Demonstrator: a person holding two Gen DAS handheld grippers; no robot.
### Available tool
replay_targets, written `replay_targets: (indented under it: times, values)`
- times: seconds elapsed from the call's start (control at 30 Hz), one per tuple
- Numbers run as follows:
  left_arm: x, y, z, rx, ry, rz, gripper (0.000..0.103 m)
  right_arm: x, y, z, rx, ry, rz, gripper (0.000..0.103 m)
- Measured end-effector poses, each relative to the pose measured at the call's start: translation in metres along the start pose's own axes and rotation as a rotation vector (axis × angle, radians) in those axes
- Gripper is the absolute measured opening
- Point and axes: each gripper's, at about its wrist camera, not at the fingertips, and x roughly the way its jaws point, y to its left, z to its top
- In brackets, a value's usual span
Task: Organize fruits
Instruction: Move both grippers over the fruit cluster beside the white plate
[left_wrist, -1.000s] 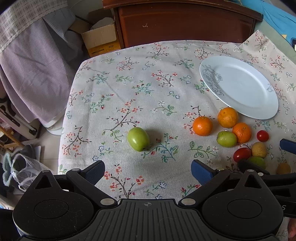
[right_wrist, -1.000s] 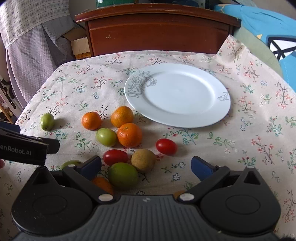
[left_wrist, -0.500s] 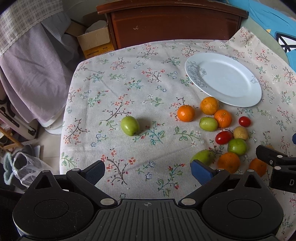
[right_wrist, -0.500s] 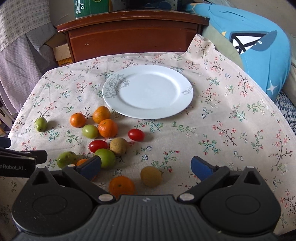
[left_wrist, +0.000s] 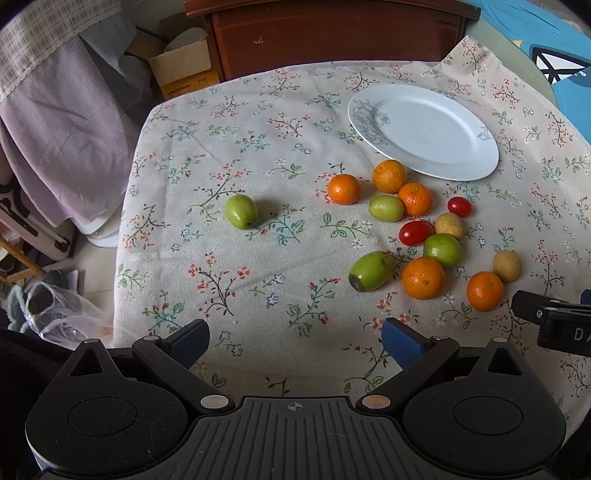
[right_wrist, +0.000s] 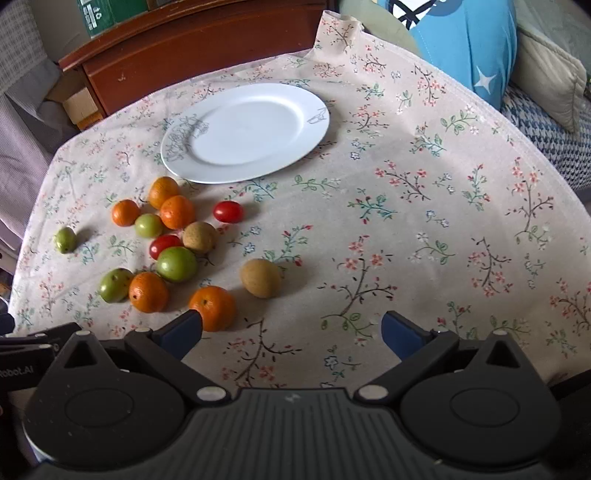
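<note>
On a round table draped with a matte floral cloth (left_wrist: 258, 236), a smooth white plate (left_wrist: 424, 129) lies flat toward the far side, glossy and oval in this view, with a faint grey line drawing near its rim. Nothing sits on it. Just in front of the plate the fruit is gathered in a loose cluster: five dimpled oranges, among them one (left_wrist: 343, 189) at the left of the group and the nearest one (right_wrist: 212, 308) by the right gripper's left finger; two shiny red tomatoes (left_wrist: 459, 206); several waxy green fruits; and two dull tan, rough-skinned round fruits, one (right_wrist: 260, 277) standing apart at the right of the cluster. One egg-shaped green fruit (left_wrist: 241, 211) rests alone, well to the left of the rest.

Both tools hang above the near edge of the cloth. The left gripper (left_wrist: 295, 338) has its blue-padded fingers spread wide with only cloth between them. The right gripper (right_wrist: 291, 328) is likewise spread wide and holds nothing; its body shows as a black block at the right edge of the left view. Behind the table stands a dark polished wooden cabinet (left_wrist: 332, 33), with a cardboard box (left_wrist: 184, 70) and pale checked fabric (left_wrist: 62, 110) to the left, and a blue cushion (right_wrist: 469, 40) to the right.
</note>
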Motion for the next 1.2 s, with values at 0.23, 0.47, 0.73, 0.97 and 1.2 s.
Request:
replay_targets:
  times: [0.23,0.47,0.73,0.97,1.2]
  values:
    - [-0.001,-0.014,-0.004,0.022,0.014,0.027,0.101,0.004,0.014,-0.004,-0.111,0.038,-0.066,0.102]
    - [0.002,-0.018,-0.006,0.027,0.025,0.046,0.101,0.002,0.016,-0.004,-0.121,0.053,-0.045,0.102]
    - [0.004,-0.02,-0.005,0.033,0.029,0.052,0.101,-0.002,0.017,-0.004,-0.113,0.053,0.007,0.102]
    - [0.004,-0.022,-0.006,0.035,0.029,0.054,0.101,0.0,0.016,-0.003,-0.111,0.06,0.01,0.102]
    - [0.006,-0.022,-0.006,0.034,0.035,0.058,0.1,0.0,0.018,-0.004,-0.128,0.056,0.002,0.102]
